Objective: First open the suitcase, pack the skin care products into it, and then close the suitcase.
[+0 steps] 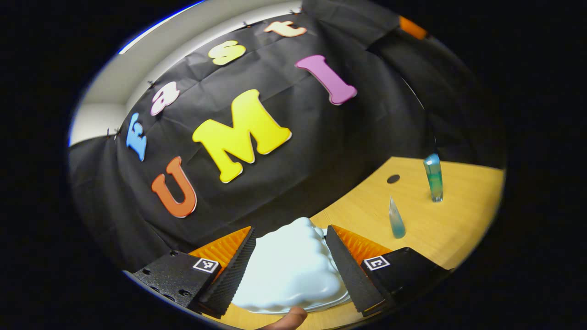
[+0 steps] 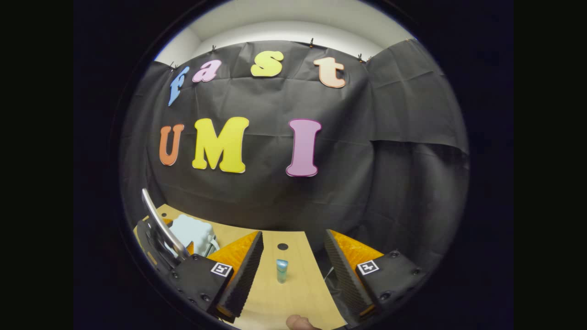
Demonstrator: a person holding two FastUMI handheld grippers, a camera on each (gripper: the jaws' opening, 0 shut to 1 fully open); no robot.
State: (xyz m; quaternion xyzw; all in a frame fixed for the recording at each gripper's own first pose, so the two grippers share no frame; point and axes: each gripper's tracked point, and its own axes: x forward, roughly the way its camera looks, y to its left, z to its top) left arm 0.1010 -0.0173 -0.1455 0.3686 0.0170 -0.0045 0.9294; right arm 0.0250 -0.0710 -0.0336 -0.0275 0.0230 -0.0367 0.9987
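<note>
The suitcase (image 1: 289, 270), a small pale shell with a puffy, cloud-like lid, lies flat on the desk (image 1: 440, 224) right in front of your left claw (image 1: 290, 256), between its two fingers. That claw stands wide; its fingers flank the case, and whether they touch it you cannot tell. The lid looks closed. Judge it a light, stiff, glossy plastic: smooth enough to slip, so take it at the rim or seam, not on the rounded dome. In the right gripper view the suitcase (image 2: 192, 233) sits at the far left, beside the other gripper.

Your right claw (image 2: 290, 270) is also wide and holds nothing. Ahead of it stands a small teal bottle (image 2: 281, 270), upright and apart from the fingers. In the left gripper view you see two skin care items: a slim tapered tube (image 1: 396, 220) and a taller bottle (image 1: 433, 178), both upright, well apart. They look narrow-footed and easy to topple; grip them mid-body.

The desk is pale wood with a dark round hole (image 1: 393, 178), backed by black cloth.
</note>
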